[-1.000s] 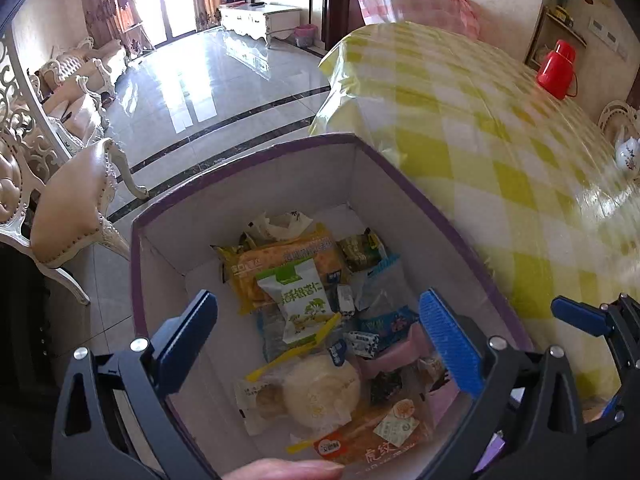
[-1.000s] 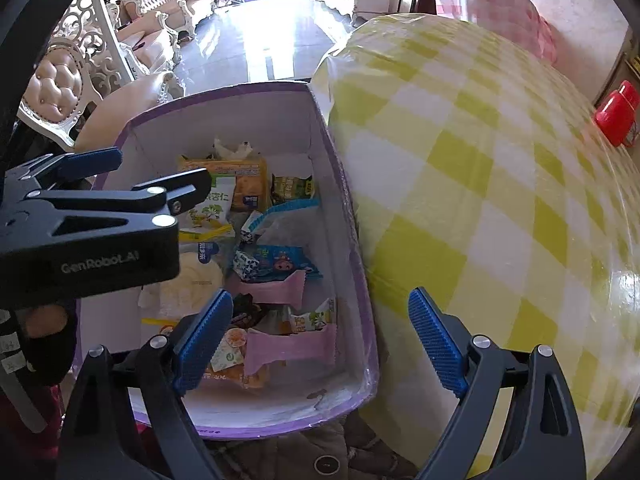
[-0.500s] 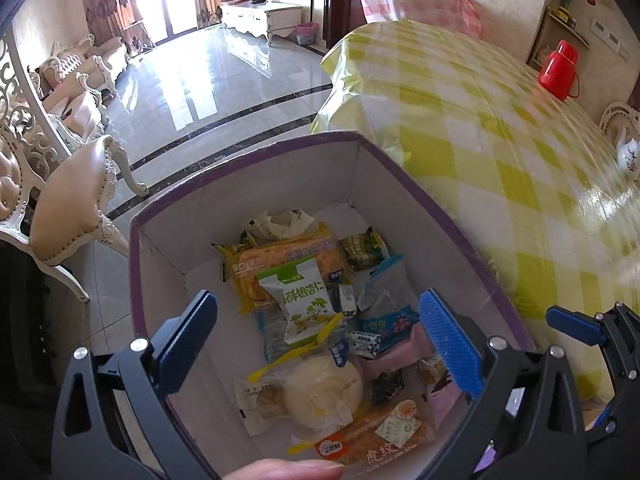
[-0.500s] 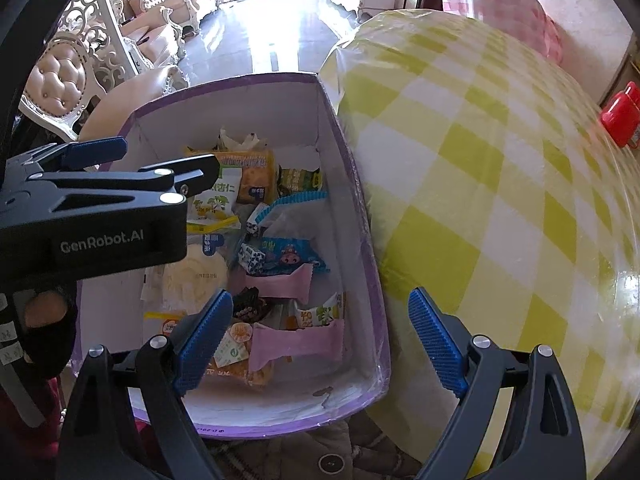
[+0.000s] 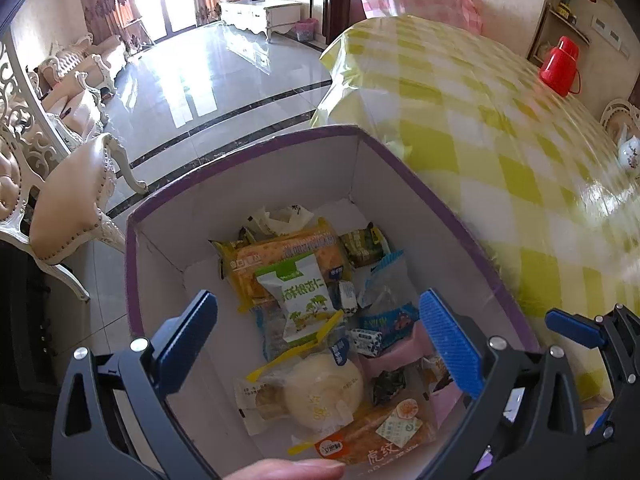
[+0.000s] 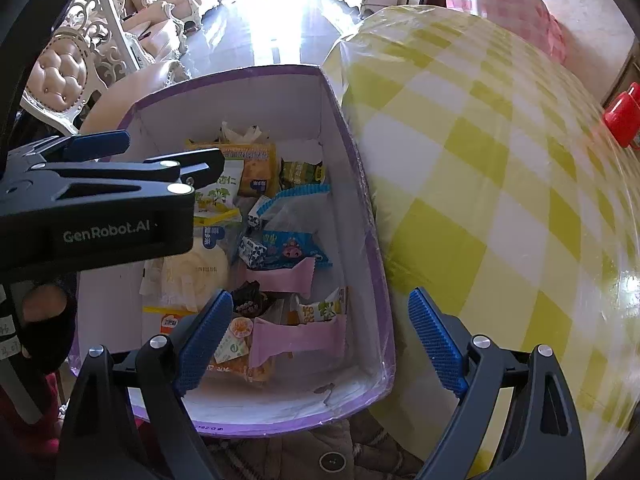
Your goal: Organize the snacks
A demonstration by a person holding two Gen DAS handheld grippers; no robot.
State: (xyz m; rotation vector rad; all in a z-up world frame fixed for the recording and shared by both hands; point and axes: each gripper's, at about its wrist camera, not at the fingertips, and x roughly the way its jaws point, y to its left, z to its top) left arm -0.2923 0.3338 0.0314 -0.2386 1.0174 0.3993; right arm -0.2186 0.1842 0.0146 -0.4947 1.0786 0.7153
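Note:
A purple-rimmed white box [image 5: 248, 148] [image 6: 356, 184] stands beside the table and holds several wrapped snacks: an orange cracker pack [image 5: 280, 256], a green-and-white packet [image 5: 304, 296] [image 6: 216, 192], a round bun [image 5: 320, 388], pink wrappers [image 6: 296, 336] and a blue packet [image 6: 288, 248]. My left gripper [image 5: 320, 340] is open and empty above the box. It also shows in the right wrist view [image 6: 160, 160]. My right gripper [image 6: 320, 336] is open and empty over the box's near right corner; its tip shows in the left wrist view [image 5: 572, 328].
A round table with a yellow checked cloth [image 5: 500, 140] [image 6: 500, 160] stands right of the box. A red thermos [image 5: 560, 64] and a white teapot [image 5: 630, 152] stand on its far side. Padded chairs [image 5: 68, 192] stand to the left on a glossy tiled floor.
Both grippers have lifted and pulled back a little from the box; both stay open and empty. The snacks have not moved.

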